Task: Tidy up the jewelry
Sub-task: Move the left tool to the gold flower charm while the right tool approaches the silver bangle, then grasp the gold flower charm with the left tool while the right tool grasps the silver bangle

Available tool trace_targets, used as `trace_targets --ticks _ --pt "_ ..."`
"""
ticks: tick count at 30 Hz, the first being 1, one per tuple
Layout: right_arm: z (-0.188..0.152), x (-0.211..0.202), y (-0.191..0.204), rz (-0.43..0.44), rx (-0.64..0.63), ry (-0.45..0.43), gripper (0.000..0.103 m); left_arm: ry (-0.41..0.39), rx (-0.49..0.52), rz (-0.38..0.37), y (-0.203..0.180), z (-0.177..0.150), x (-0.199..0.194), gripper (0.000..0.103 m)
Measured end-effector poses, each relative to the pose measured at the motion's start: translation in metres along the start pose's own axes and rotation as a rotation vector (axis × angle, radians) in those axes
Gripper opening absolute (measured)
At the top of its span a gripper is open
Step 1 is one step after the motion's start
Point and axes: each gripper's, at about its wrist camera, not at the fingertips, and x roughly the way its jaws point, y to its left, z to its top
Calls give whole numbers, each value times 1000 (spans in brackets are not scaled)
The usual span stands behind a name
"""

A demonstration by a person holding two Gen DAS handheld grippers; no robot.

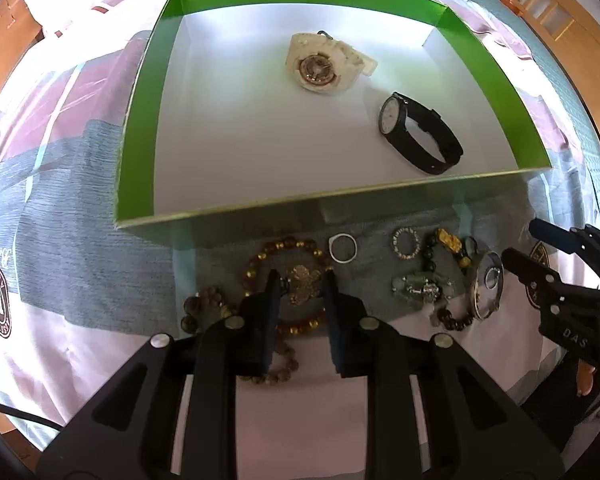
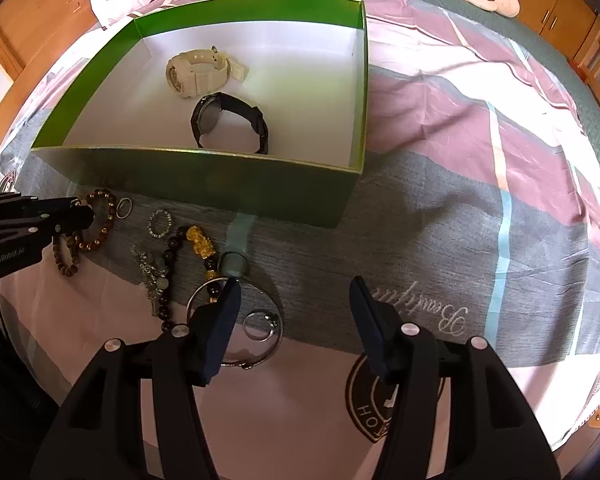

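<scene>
My left gripper (image 1: pixel 300 280): jaws narrow, tips straddling the gold pendant (image 1: pixel 301 289) at the centre of the amber bead bracelet (image 1: pixel 286 280); whether the pads press on it I cannot tell. Pendant: filigree, flat on the grey stripe of the bedsheet (image 1: pixel 100 272). Bracelet: round amber beads, looped around my fingertips.

My right gripper (image 2: pixel 296 292): jaws well apart, nothing between them. Left fingertip over the rim of a silver bangle (image 2: pixel 236 320), which encloses a small ring (image 2: pixel 260 324).

Between the grippers, on the sheet: plain silver ring (image 1: pixel 343 247), rhinestone ring (image 1: pixel 406 243), black bead bracelet with gold charm (image 1: pixel 450 242), green stone piece (image 1: pixel 420 286), brown wooden bead bracelet (image 1: pixel 210 306).

Beyond, green box (image 1: pixel 140 128), white floor: cream watch (image 1: pixel 324 64), black watch (image 1: pixel 420 132), apart.
</scene>
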Motion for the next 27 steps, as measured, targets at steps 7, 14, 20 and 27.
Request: trace_targets --ticks 7,14,20,27 --pt "-2 9 4 -65 -38 15 56 -5 8 8 1 -6 -6 22" --pt "-6 22 18 -21 -84 43 7 1 -8 19 4 -6 -4 22" --pt "0 3 11 1 -49 -21 3 -1 -10 20 7 -7 -5 24" --pt "6 7 3 -12 -17 -14 3 8 -24 20 9 -8 -2 33"
